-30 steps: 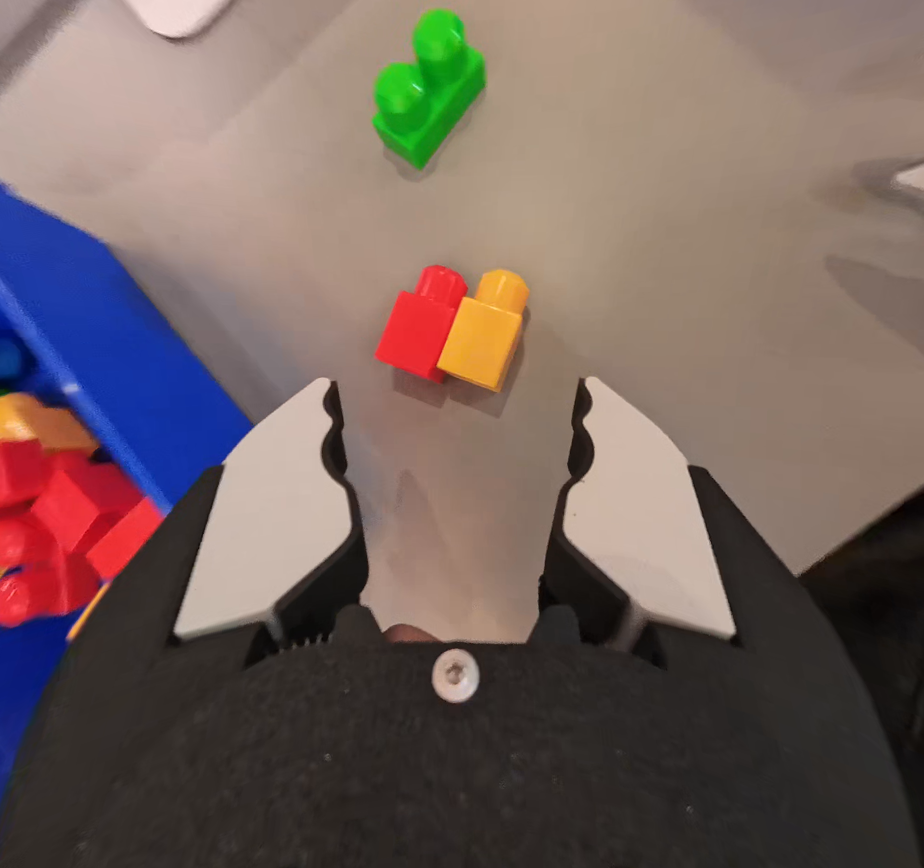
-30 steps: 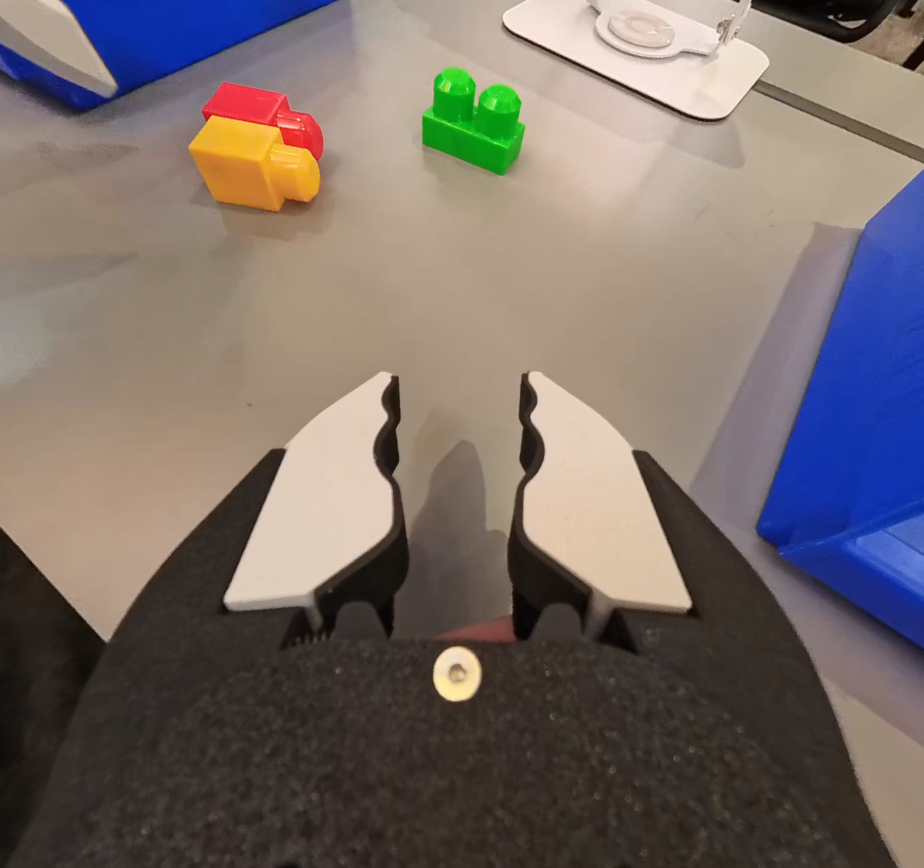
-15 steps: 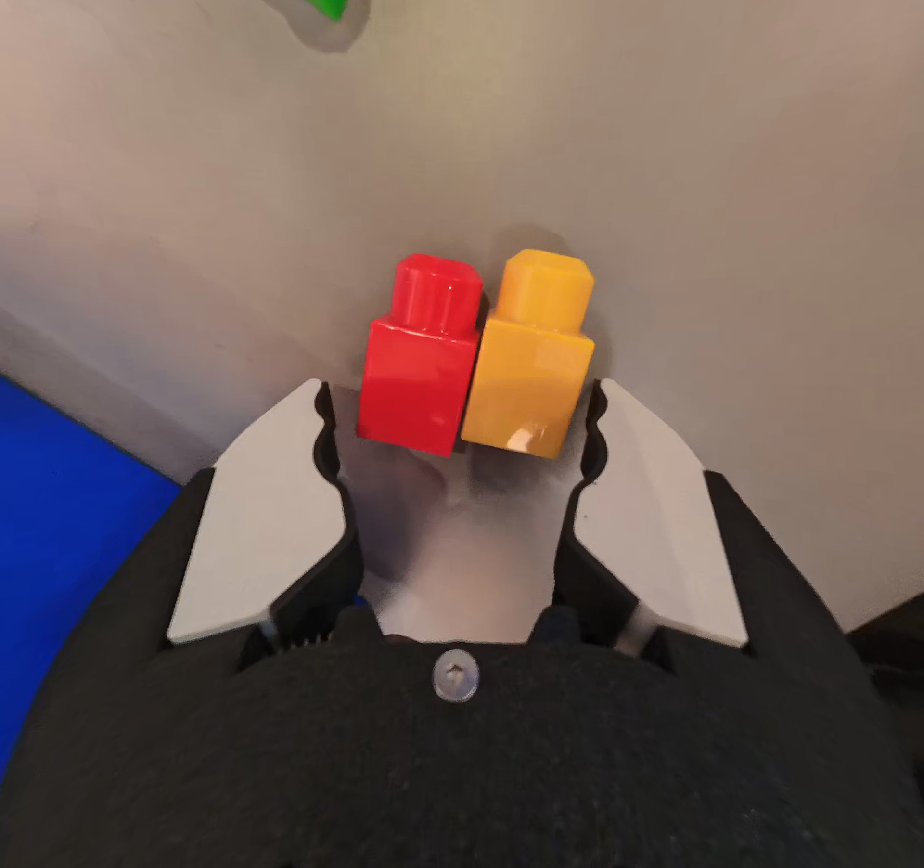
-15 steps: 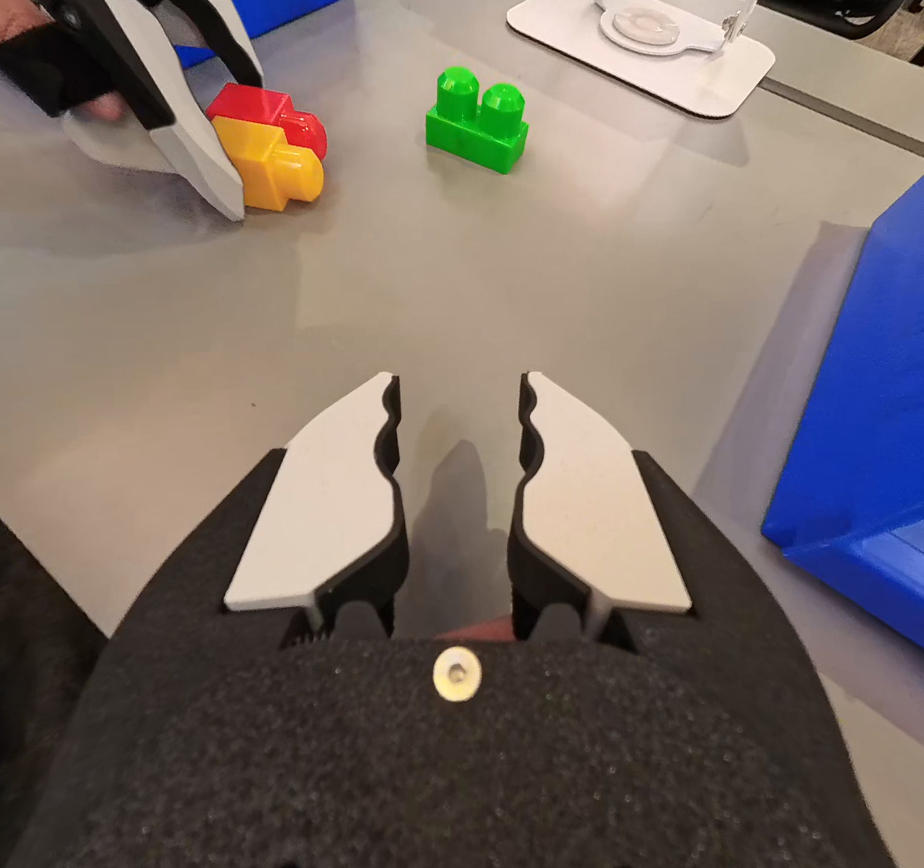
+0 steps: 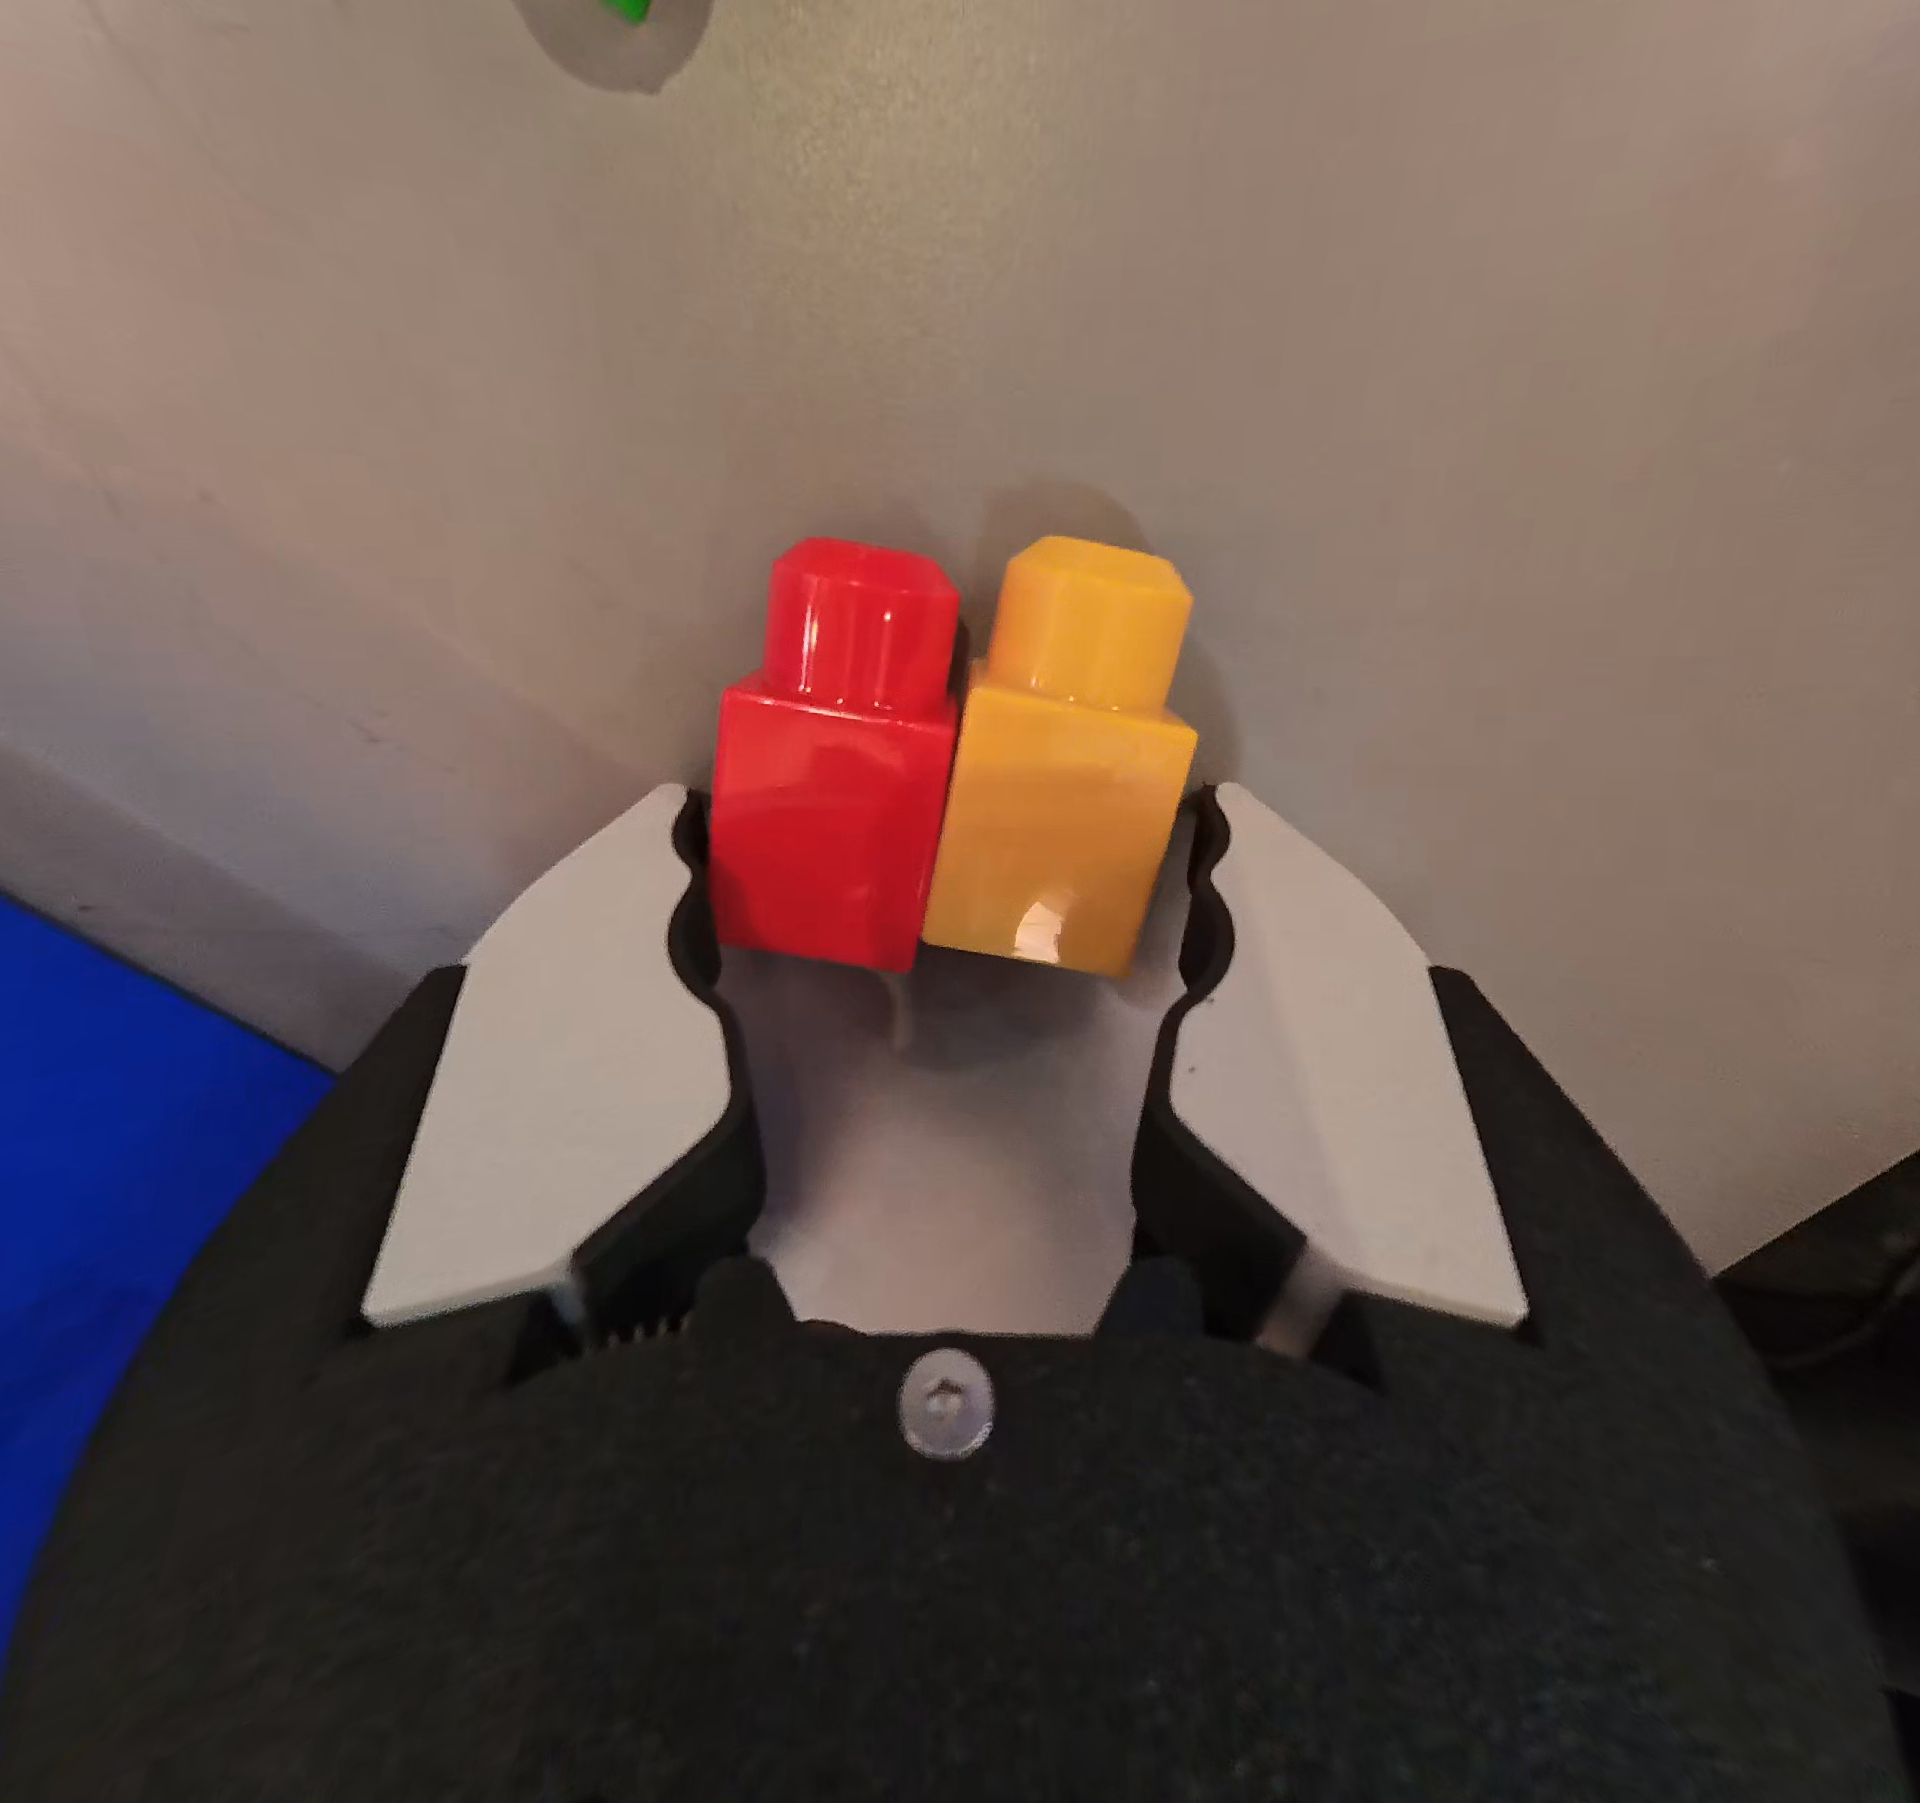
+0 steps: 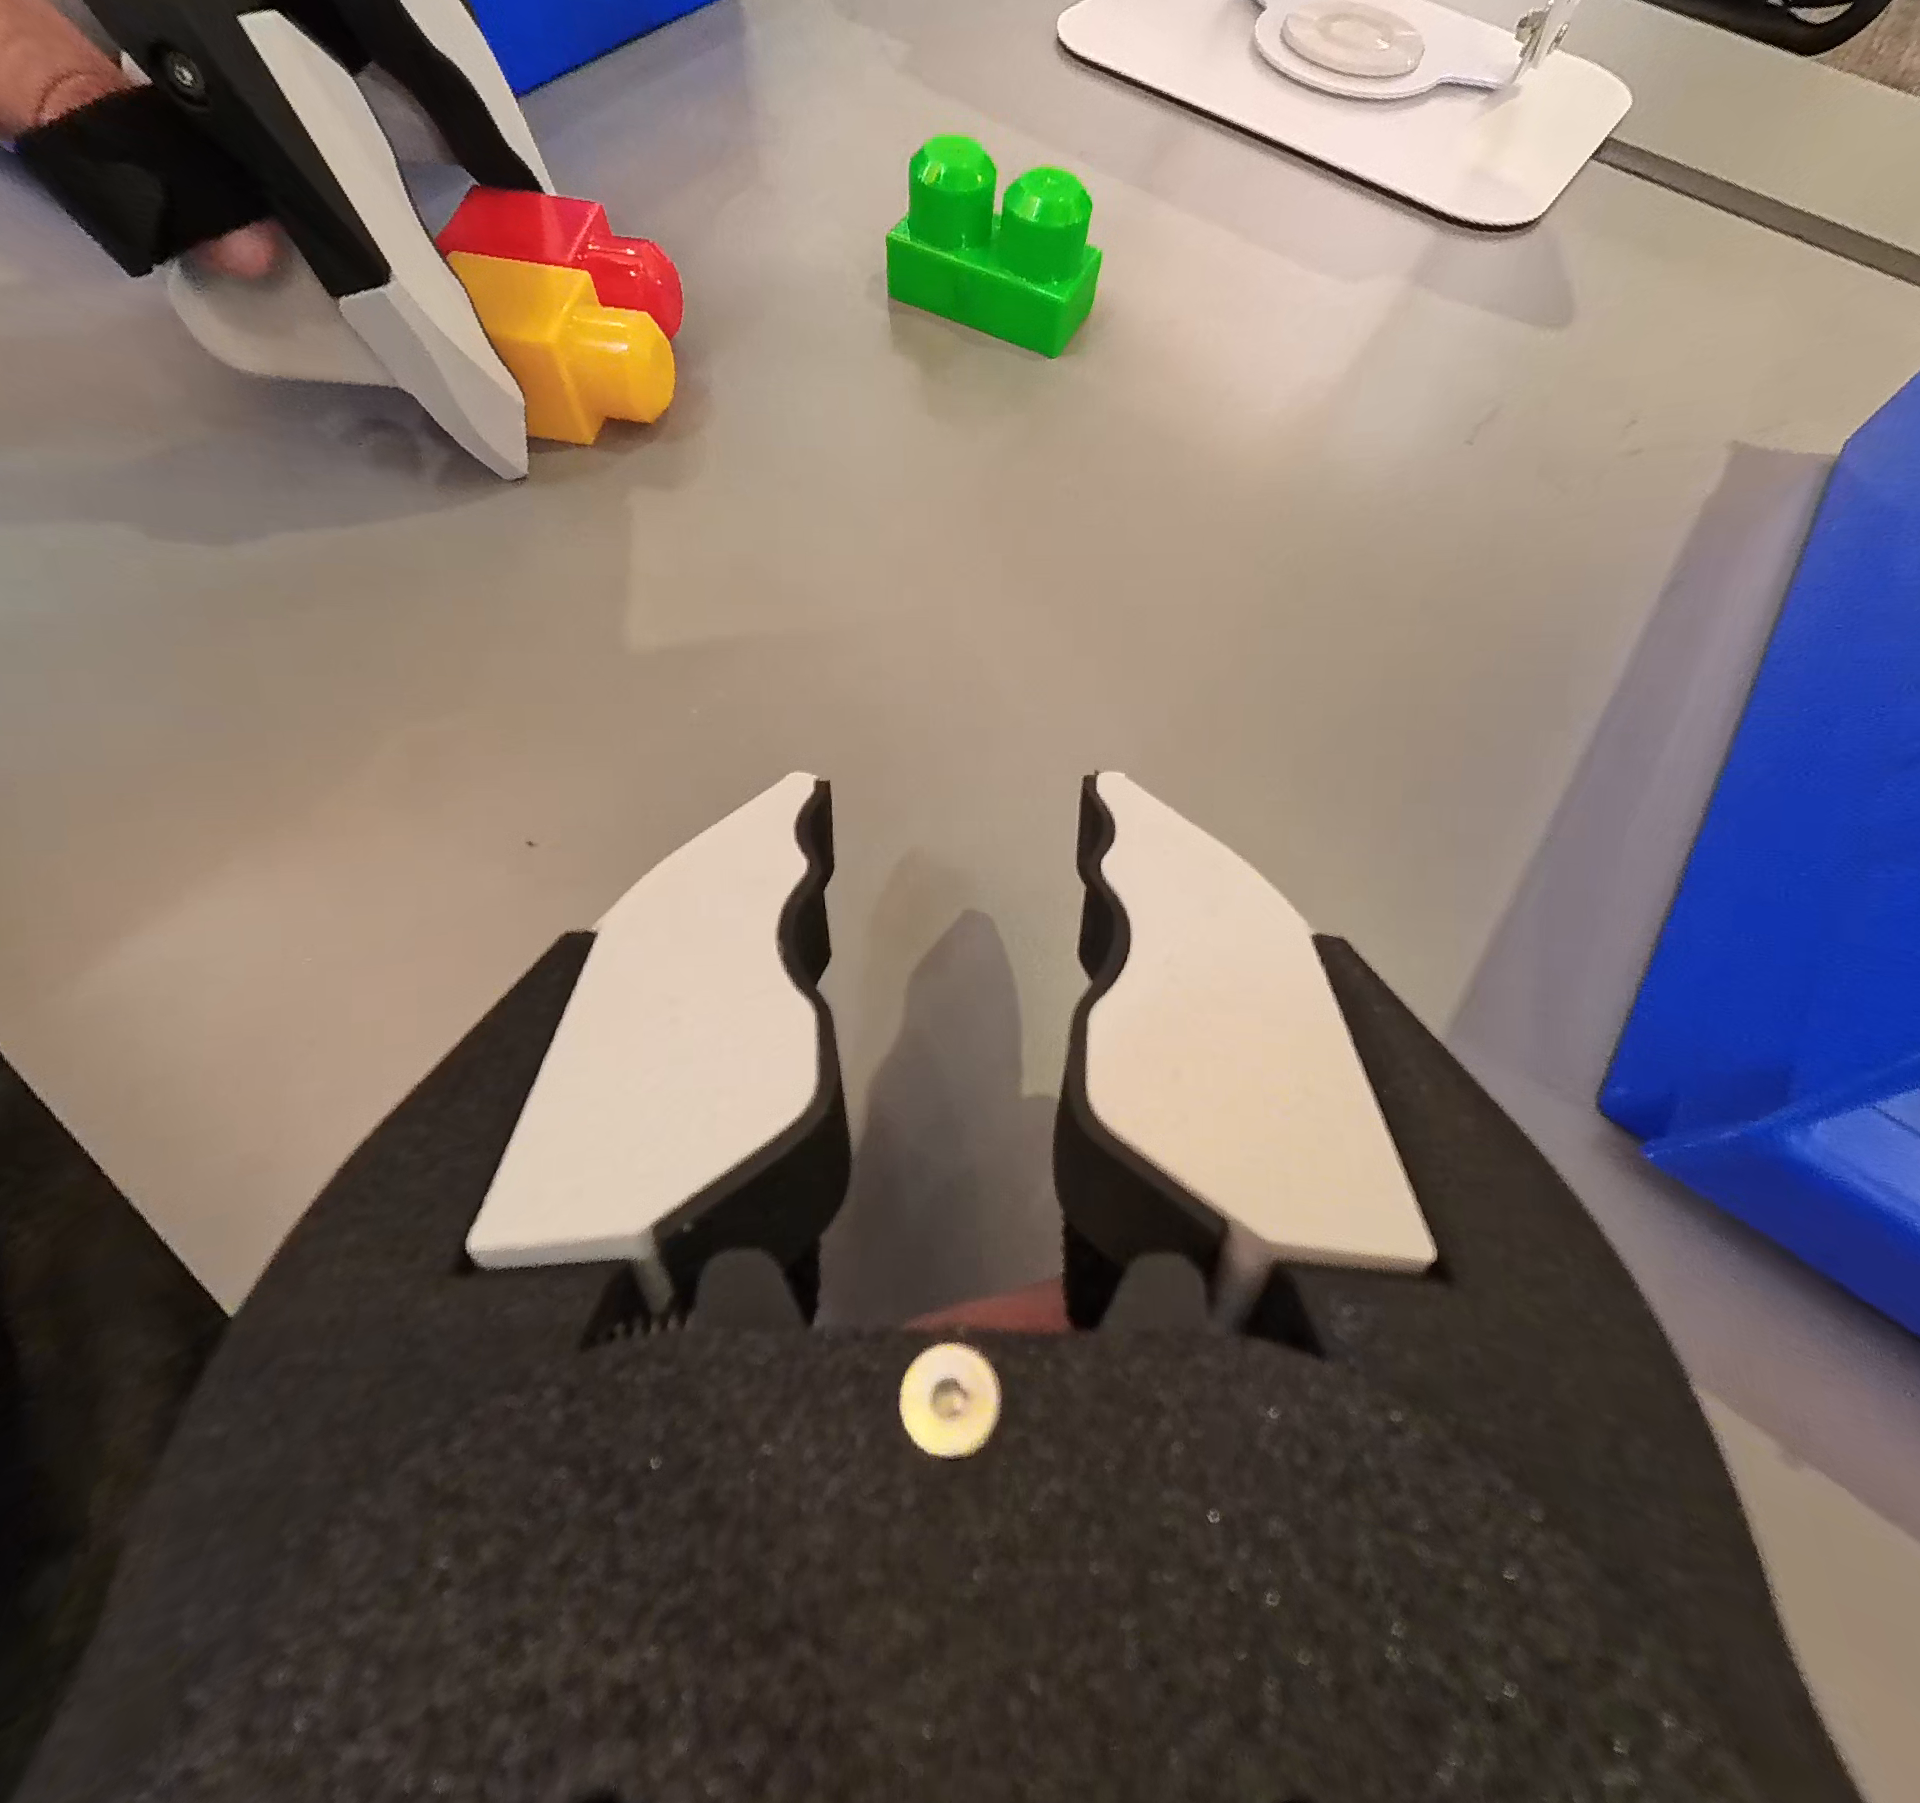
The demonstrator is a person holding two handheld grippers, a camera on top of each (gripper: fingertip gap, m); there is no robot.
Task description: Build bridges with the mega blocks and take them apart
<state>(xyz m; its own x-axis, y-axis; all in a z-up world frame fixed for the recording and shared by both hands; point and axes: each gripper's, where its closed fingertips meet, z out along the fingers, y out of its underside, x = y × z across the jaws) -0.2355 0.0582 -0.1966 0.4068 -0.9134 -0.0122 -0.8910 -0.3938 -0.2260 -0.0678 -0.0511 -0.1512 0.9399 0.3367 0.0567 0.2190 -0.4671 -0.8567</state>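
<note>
Red block (image 5: 831, 818) and yellow block (image 5: 1060, 828) lie between my left gripper's (image 5: 951, 818) spread fingers; closing comes next, right gripper (image 6: 956, 818) idle, fingers apart.

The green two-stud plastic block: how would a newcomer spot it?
Start at the white flat stand base at the grey table's far edge. Just in front of it stands the green two-stud plastic block, alone and upright. The single-stud red block and yellow block lie sideways.

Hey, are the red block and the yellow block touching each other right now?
Touching. The left wrist view shows the red block and the yellow block lying side by side, flanks pressed together with no table visible between their bodies.
</note>
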